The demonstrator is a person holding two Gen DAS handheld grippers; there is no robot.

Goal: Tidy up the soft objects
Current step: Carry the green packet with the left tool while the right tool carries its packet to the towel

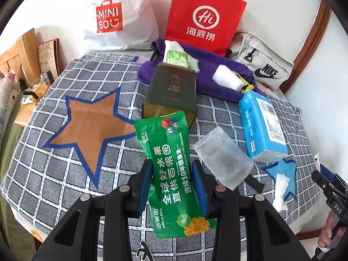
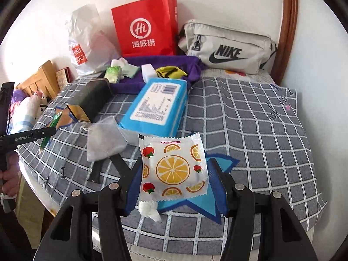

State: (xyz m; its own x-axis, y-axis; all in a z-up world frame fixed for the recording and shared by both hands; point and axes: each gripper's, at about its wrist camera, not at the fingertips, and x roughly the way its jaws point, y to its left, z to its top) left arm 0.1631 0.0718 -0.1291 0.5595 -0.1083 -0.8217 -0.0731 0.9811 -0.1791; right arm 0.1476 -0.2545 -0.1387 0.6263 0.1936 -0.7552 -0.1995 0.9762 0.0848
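A bed covered by a grey checked blanket (image 1: 54, 163) with star patches carried the items. Against the wall behind stood a red paper bag (image 1: 204, 15), a white plastic bag (image 1: 121, 17) and a grey waist bag (image 2: 228, 45). A purple towel (image 1: 208, 74) lay before them, with a dark green box (image 1: 171, 89) partly resting on it. A blue tissue pack (image 1: 263, 126) lay near the towel, and a translucent mesh pouch (image 1: 224, 161) lay just beside the pack. The left gripper (image 1: 171, 182) was clenched on a green wet-wipe packet (image 1: 174, 174), held clear above the blanket. The right gripper (image 2: 174, 178) grasped a white fruit-print packet (image 2: 174, 169) by both side edges, above a blue star patch (image 2: 195, 204). A crumpled white tissue (image 2: 150, 211) lay on the blanket below it.
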